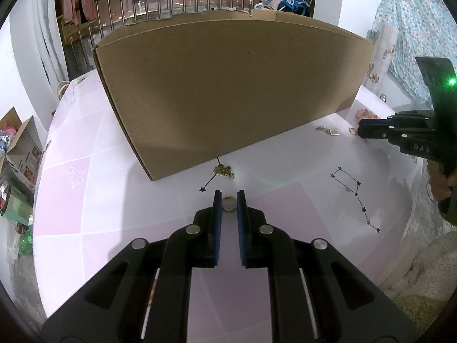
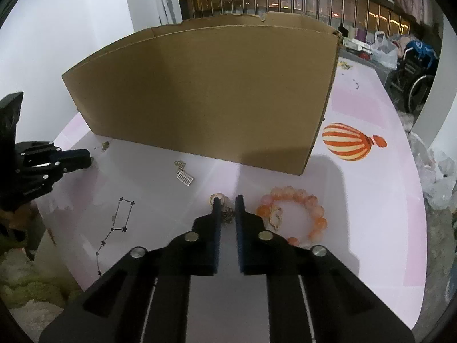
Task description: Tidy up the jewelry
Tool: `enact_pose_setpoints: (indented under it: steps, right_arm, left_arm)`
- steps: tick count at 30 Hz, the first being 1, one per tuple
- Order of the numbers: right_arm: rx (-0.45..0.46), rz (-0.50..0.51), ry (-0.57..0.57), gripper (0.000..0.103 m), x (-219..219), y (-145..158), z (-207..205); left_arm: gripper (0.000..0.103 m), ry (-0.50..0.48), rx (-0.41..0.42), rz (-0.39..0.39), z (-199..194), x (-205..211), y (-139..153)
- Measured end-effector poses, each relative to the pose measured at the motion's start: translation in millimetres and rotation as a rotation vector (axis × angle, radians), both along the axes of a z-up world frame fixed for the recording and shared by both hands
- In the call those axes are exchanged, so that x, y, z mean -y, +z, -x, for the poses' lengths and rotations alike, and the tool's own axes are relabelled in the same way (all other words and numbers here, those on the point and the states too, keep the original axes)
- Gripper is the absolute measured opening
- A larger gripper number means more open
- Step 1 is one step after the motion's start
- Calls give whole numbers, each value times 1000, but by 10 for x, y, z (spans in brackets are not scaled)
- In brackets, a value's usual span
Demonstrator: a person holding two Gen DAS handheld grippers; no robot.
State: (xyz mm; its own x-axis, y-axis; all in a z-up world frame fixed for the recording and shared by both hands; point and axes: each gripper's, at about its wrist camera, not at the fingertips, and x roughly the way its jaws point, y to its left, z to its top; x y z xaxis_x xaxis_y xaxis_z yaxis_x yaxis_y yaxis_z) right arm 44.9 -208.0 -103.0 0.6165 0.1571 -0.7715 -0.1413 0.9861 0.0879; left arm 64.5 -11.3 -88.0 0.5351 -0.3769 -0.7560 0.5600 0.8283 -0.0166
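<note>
While the left gripper (image 1: 229,197) pinches a gold ring (image 1: 228,203) on the table (image 1: 285,200), the right gripper (image 2: 227,203) pinches a chain (image 2: 227,214), bead bracelet (image 2: 297,214) at its three o'clock.

My two wrist views look steeply down along my fingers, close above the table (image 1: 85,194) — both face the cardboard box (image 1: 228,85), sharing it from either side.
</note>
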Motion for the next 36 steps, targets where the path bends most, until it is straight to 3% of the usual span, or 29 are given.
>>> enact_pose_setpoints:
  steps: [10,21,30,36]
  right_arm:
    - [7,-100,-33,2,70,54,48]
    - [55,-116,-49,2,119,229,86]
    - [-52,-120,-14,5,46,97,51]
    - [-72,-91,-19,6,29,33,13]
  left_arm:
    - [9,0,8,-1,3,-18,-3]
    - [9,-4,13,16,18,-58,-6]
    - [9,-1,16,16,33,-56,-5]
    - [9,-1,15,18,31,-51,0]
